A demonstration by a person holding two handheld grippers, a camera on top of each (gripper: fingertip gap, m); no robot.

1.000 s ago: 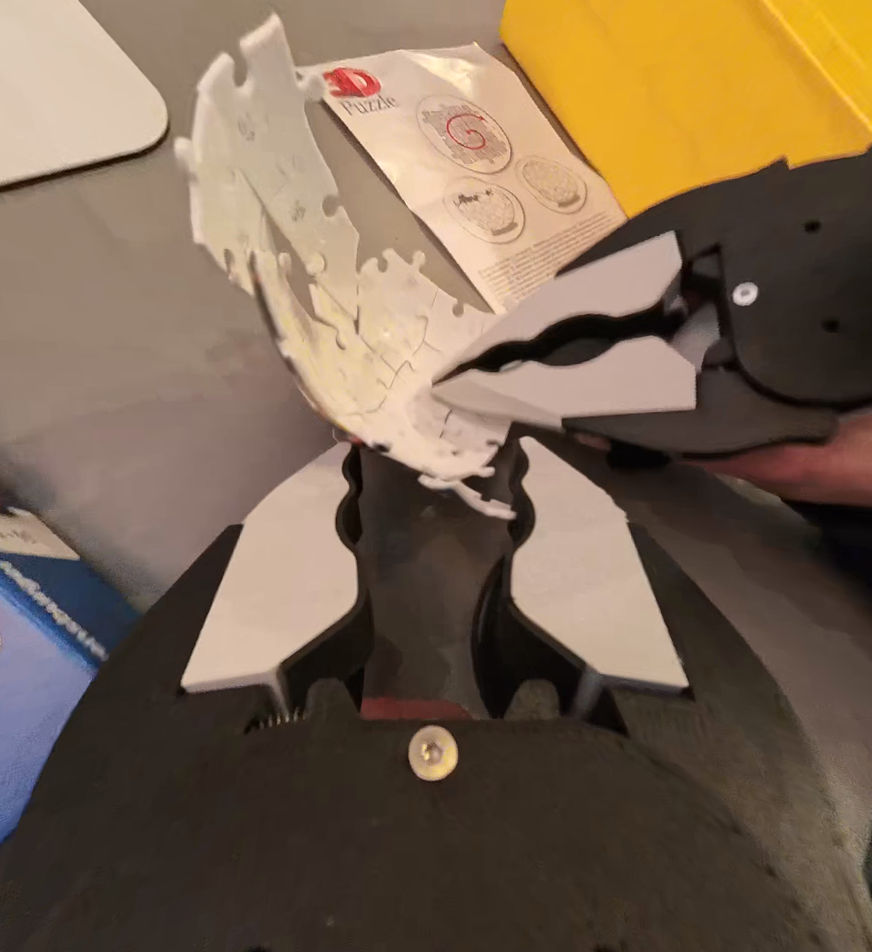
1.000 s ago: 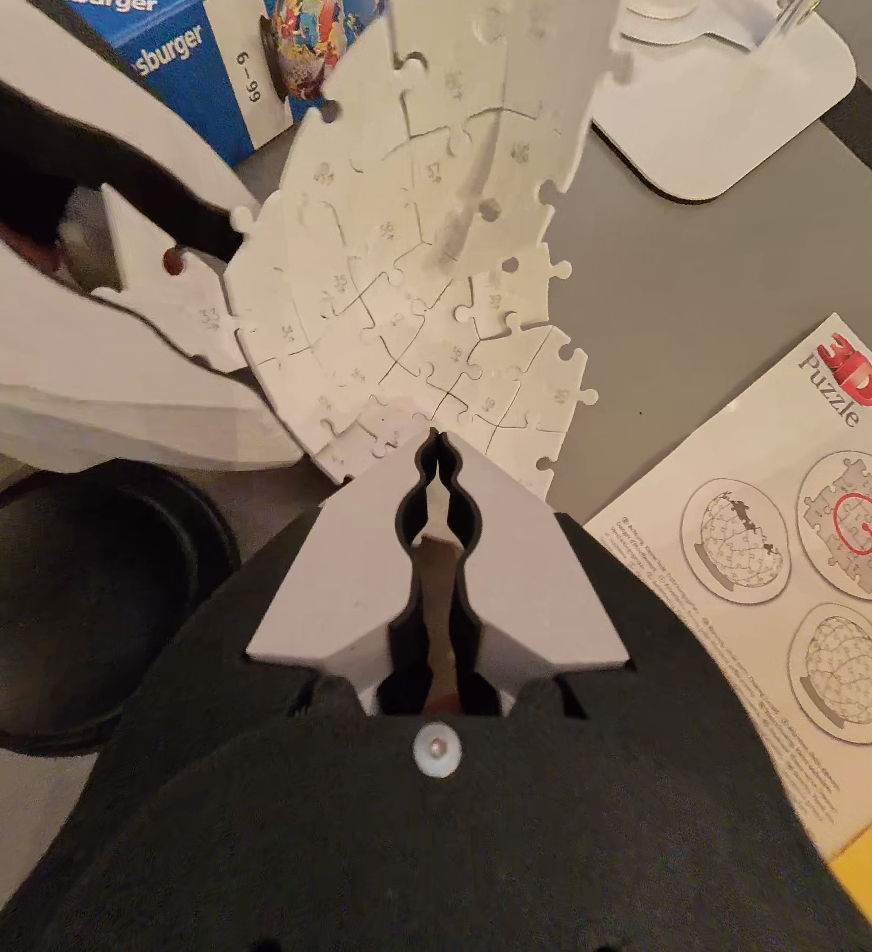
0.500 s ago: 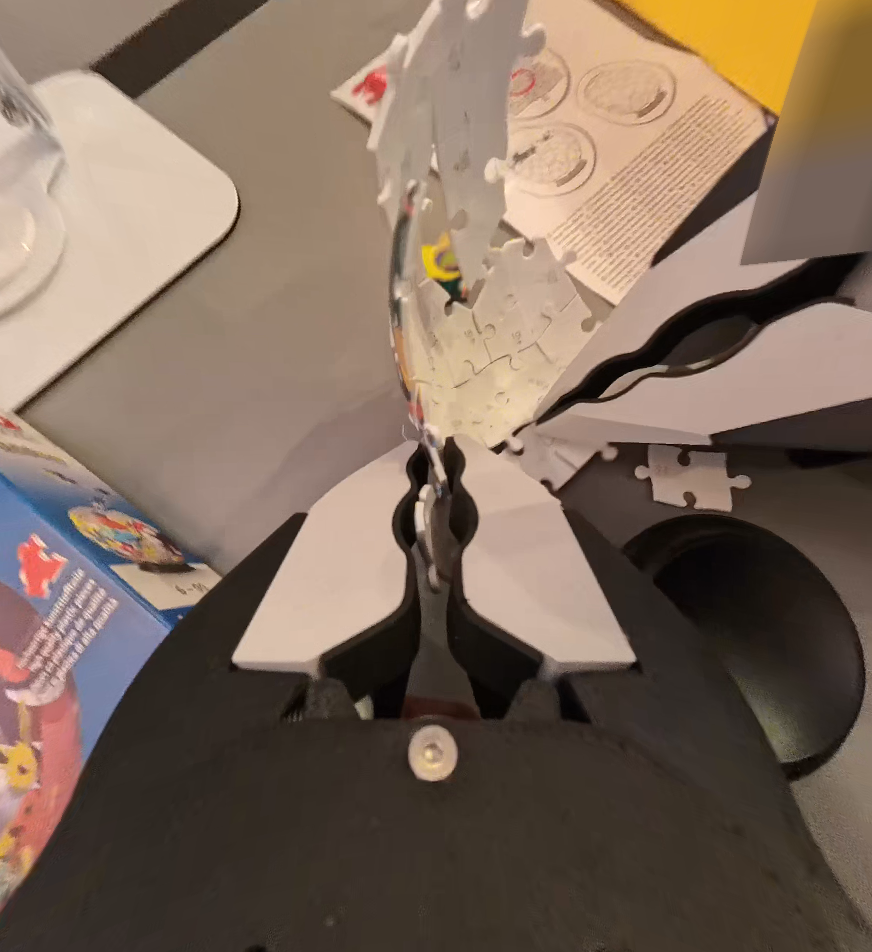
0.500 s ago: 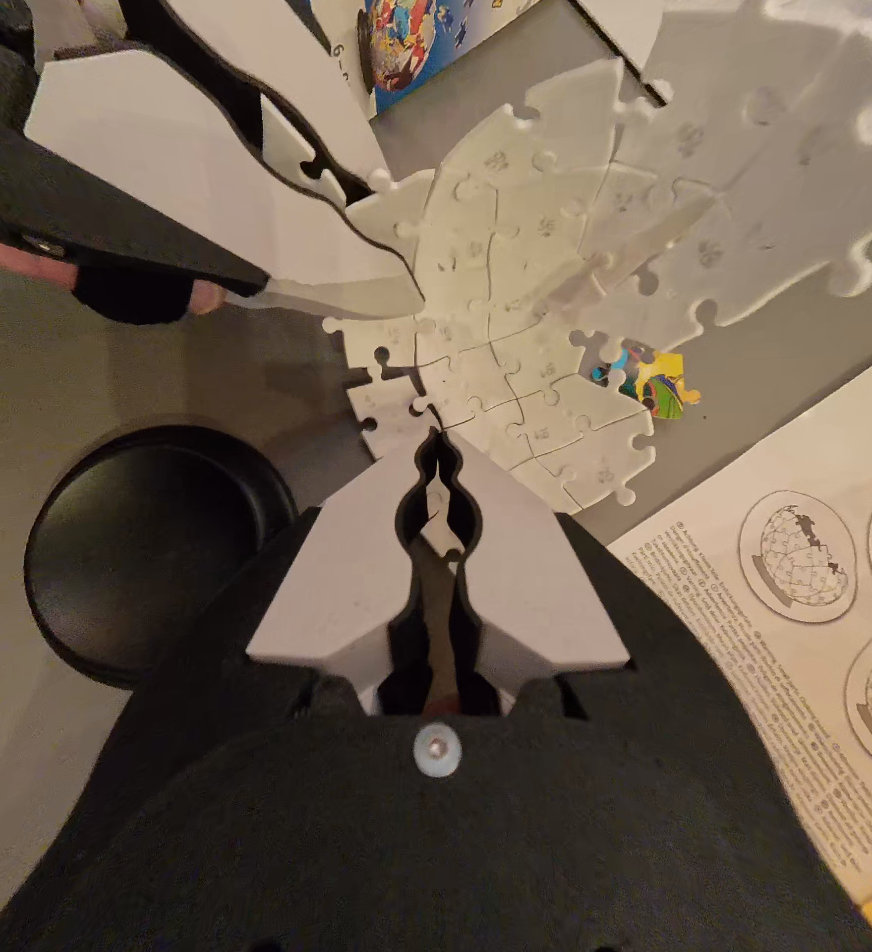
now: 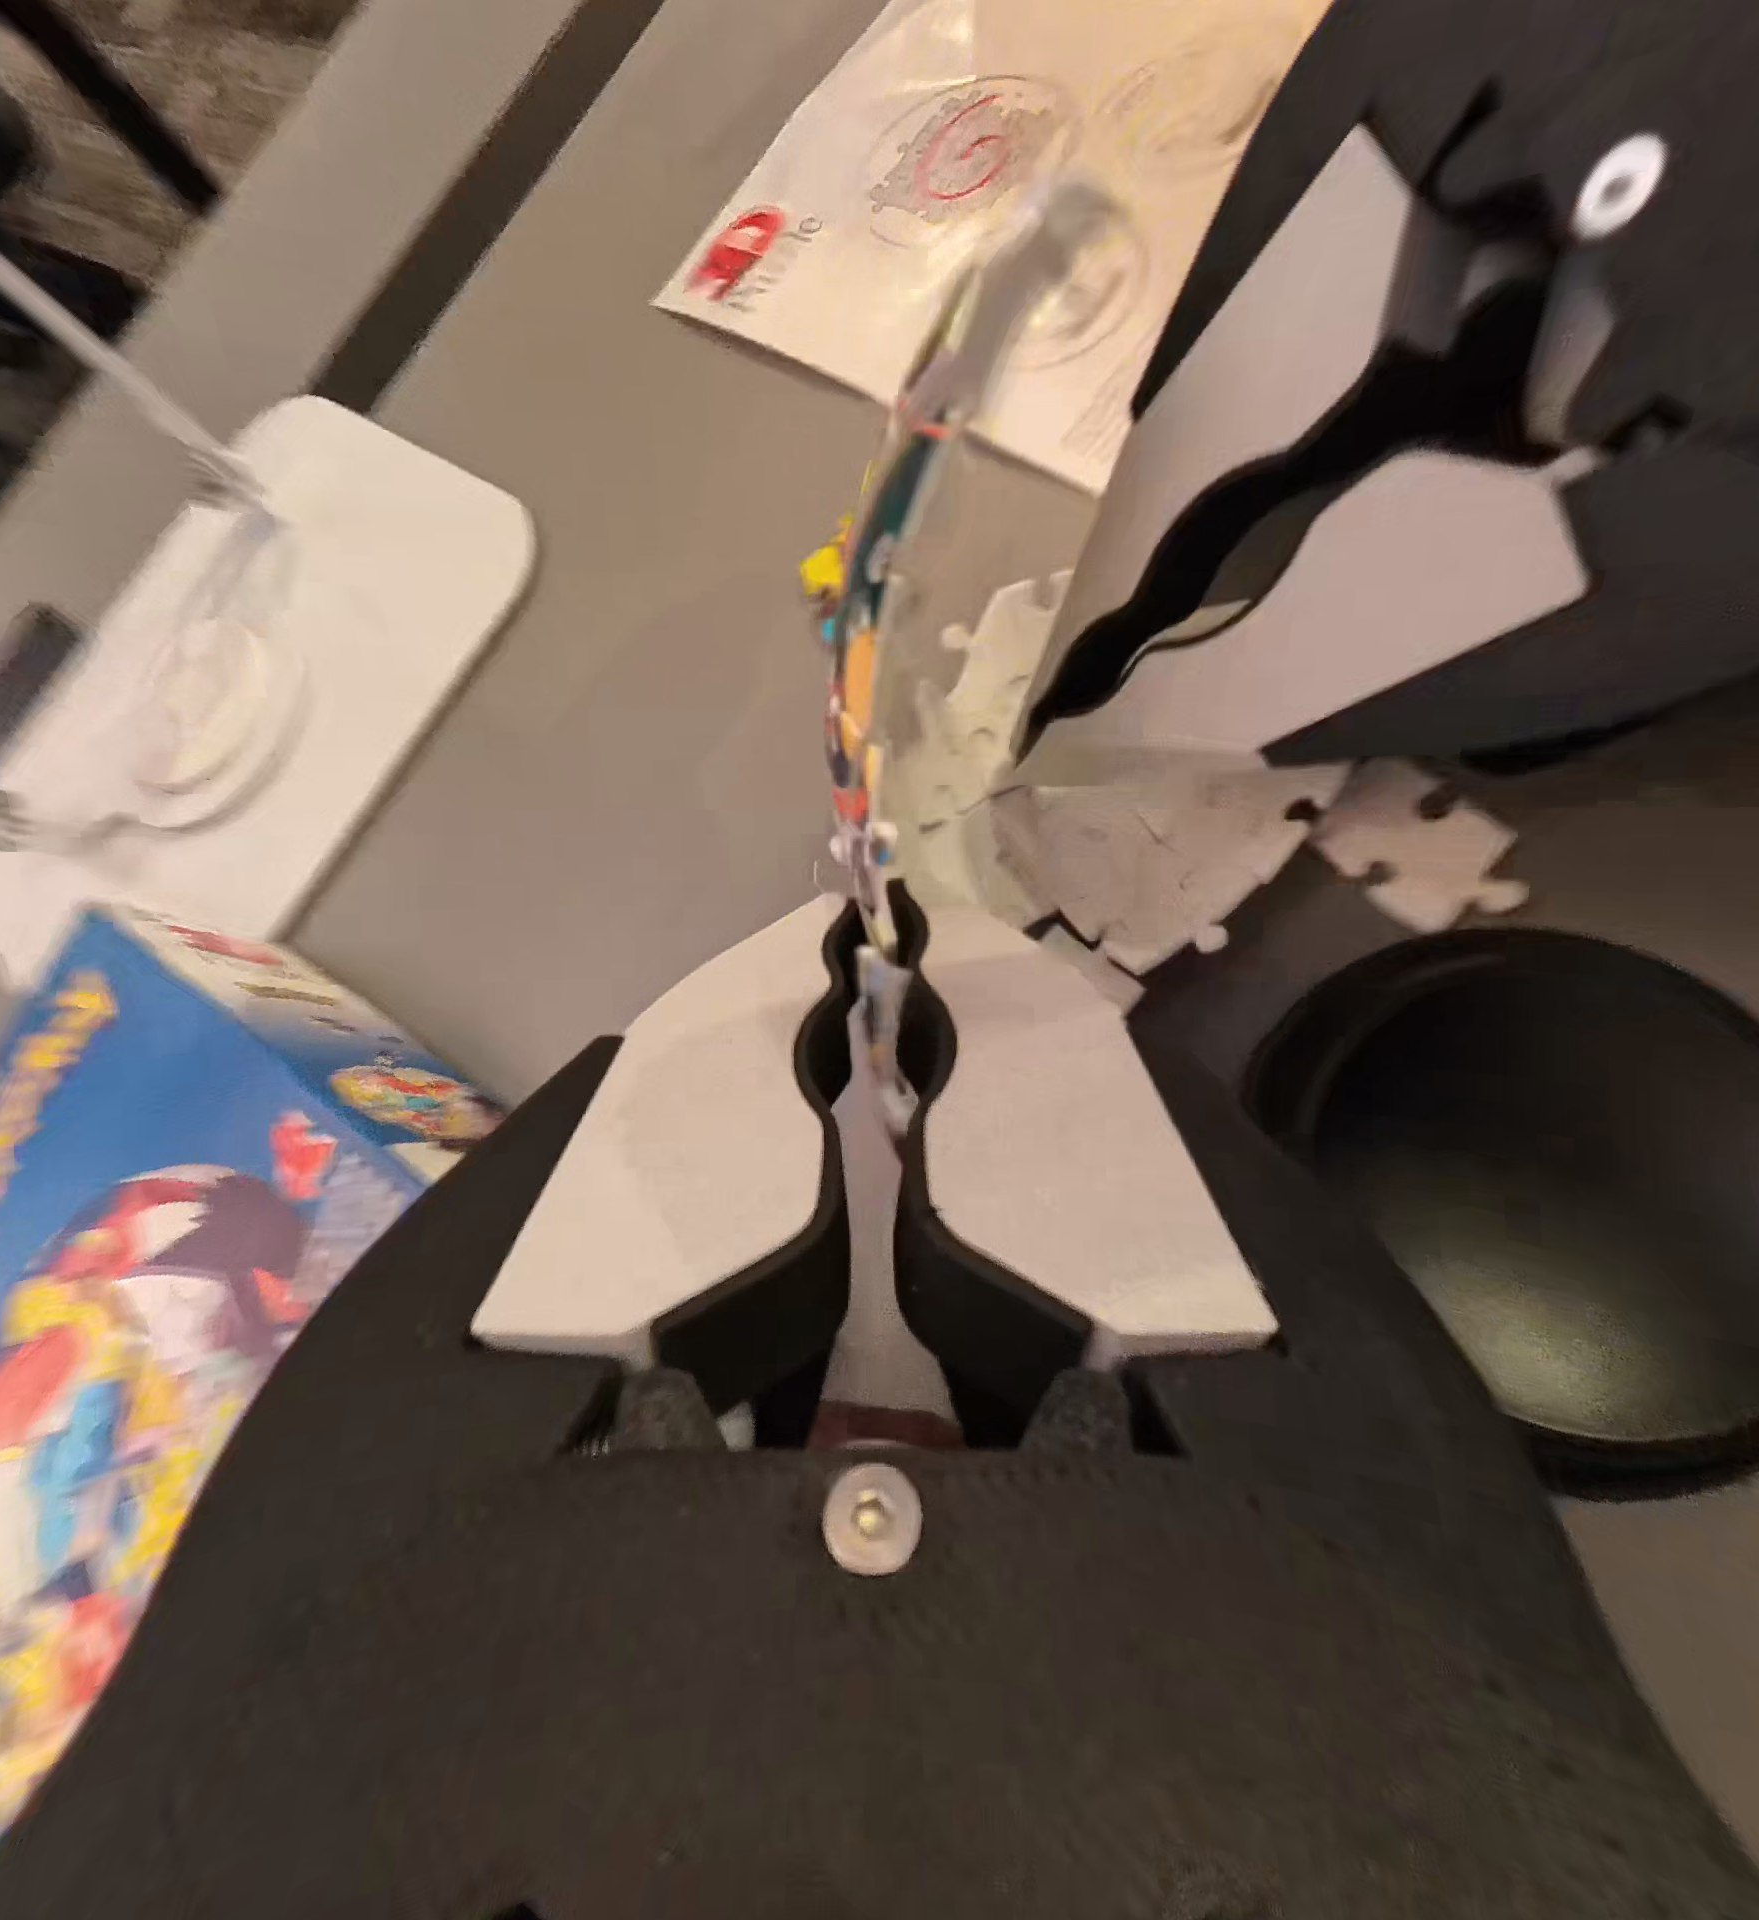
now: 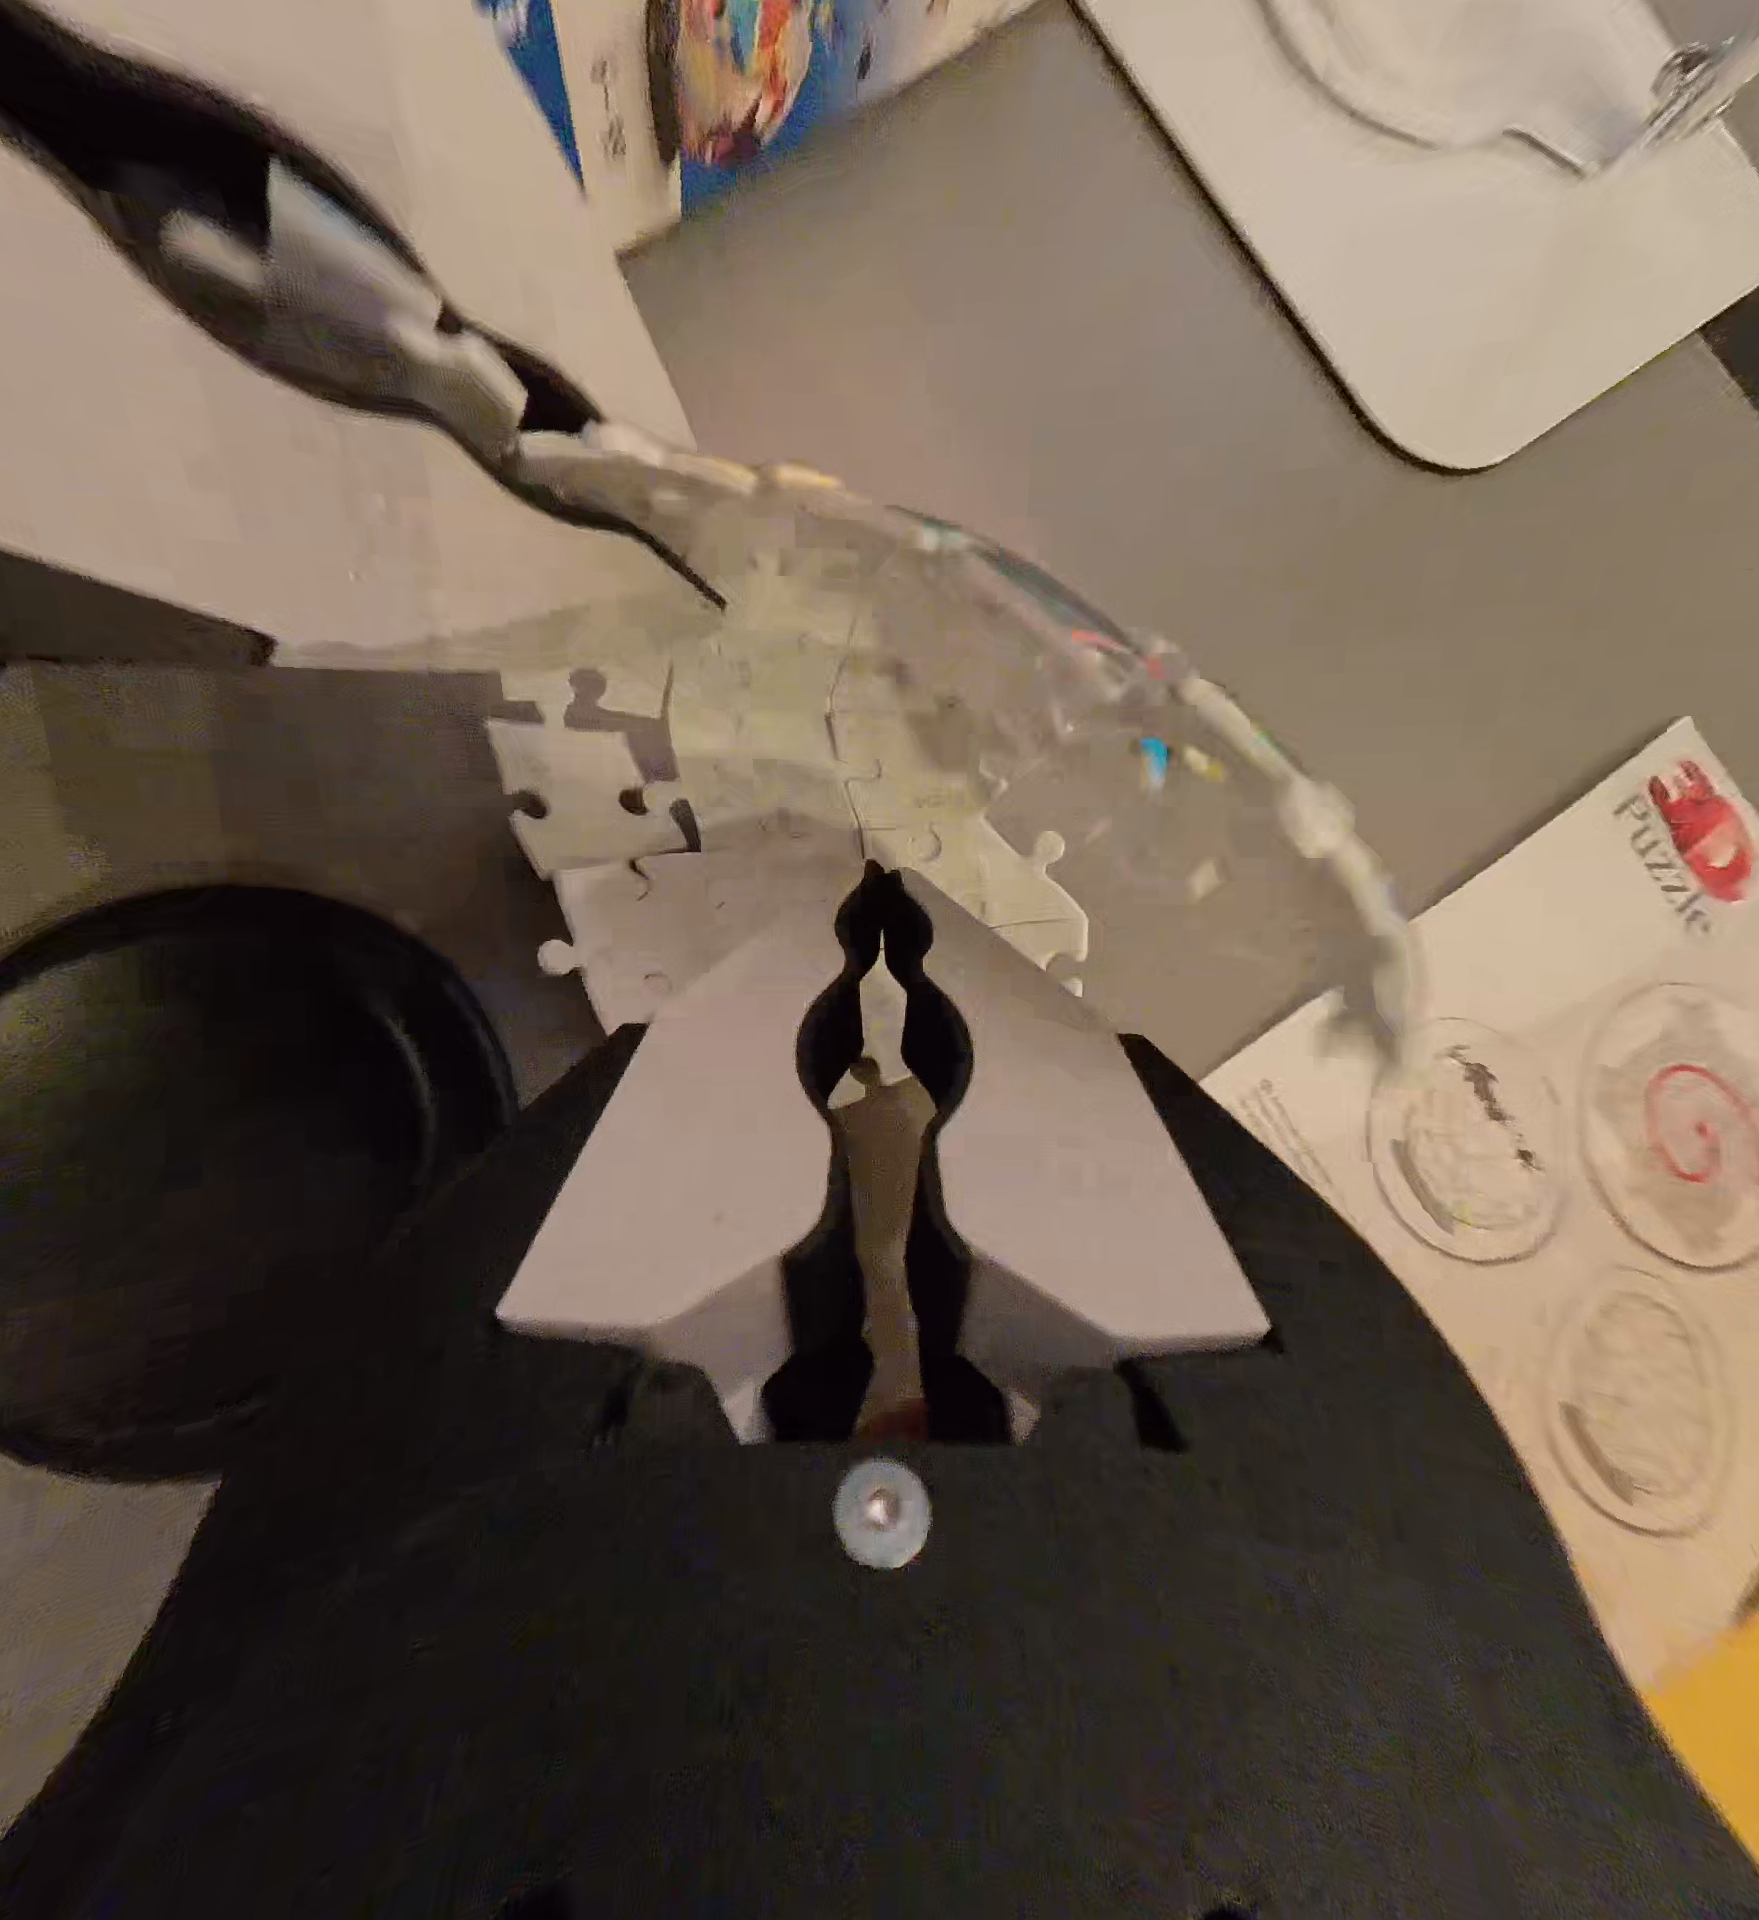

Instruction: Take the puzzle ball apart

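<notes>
We see a grey table (image 5: pixel 584 665) carrying a white mat (image 5: pixel 355 582), a blue box (image 5: pixel 106 1195), a black dish (image 5: pixel 1581 1226), an instruction sheet (image 6: pixel 1581 1195) and a loose puzzle piece (image 5: pixel 1415 852).

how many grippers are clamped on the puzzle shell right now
2: left gripper grips the puzzle shell's lower edge; right gripper pinches the edge opposite.

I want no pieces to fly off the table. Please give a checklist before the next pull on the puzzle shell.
1. Left hand-held gripper shut on the puzzle shell edge: ok.
2. Right hand-held gripper shut on the opposite edge: ok.
3. Shell intact between the grips: cannot tell, blurred.
4. Black bowl near to catch pieces: ok.
5. Loose piece lying on the table, not in the bowl: not ok.
6. Instruction sheet lies below the shell: ok.
</notes>
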